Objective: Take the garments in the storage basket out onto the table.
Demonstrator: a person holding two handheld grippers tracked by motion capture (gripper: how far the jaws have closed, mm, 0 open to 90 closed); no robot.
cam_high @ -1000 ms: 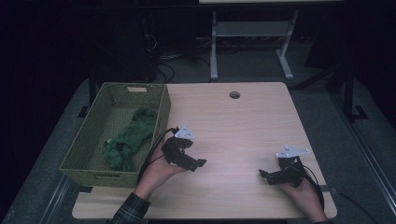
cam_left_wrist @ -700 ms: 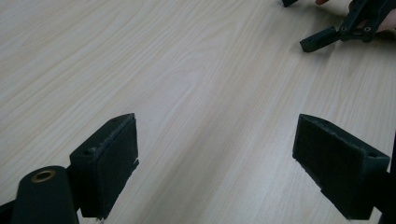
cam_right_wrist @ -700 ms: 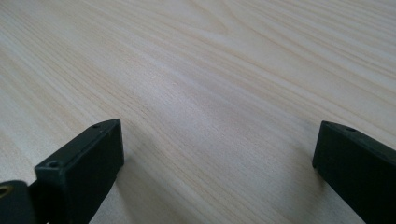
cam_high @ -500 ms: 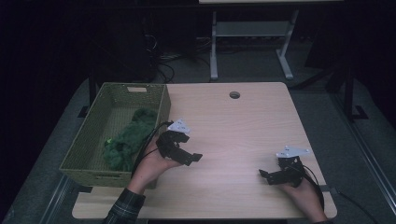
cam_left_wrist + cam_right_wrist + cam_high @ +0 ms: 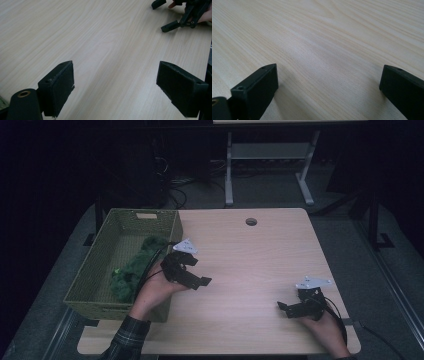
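Note:
A woven green basket (image 5: 89, 270) stands at the table's left edge, and a fuzzy green cloth (image 5: 134, 269) lies inside it. My left gripper (image 5: 196, 271) hovers just right of the basket, open. Its jaws frame bare wood in the left gripper view (image 5: 115, 82), with nothing between them. My right gripper (image 5: 290, 304) rests low near the front right of the table, also open. In the right gripper view (image 5: 328, 80) it has only table between its jaws. The right gripper (image 5: 180, 15) also appears far off in the left gripper view.
The light wooden table (image 5: 250, 260) has a round cable hole (image 5: 251, 221) near its far edge. A metal desk frame (image 5: 265, 155) and cables sit on the dark floor behind. Cables trail from both grippers.
My left gripper has risen and drifted a little back and left, toward the basket. The right gripper has stayed put.

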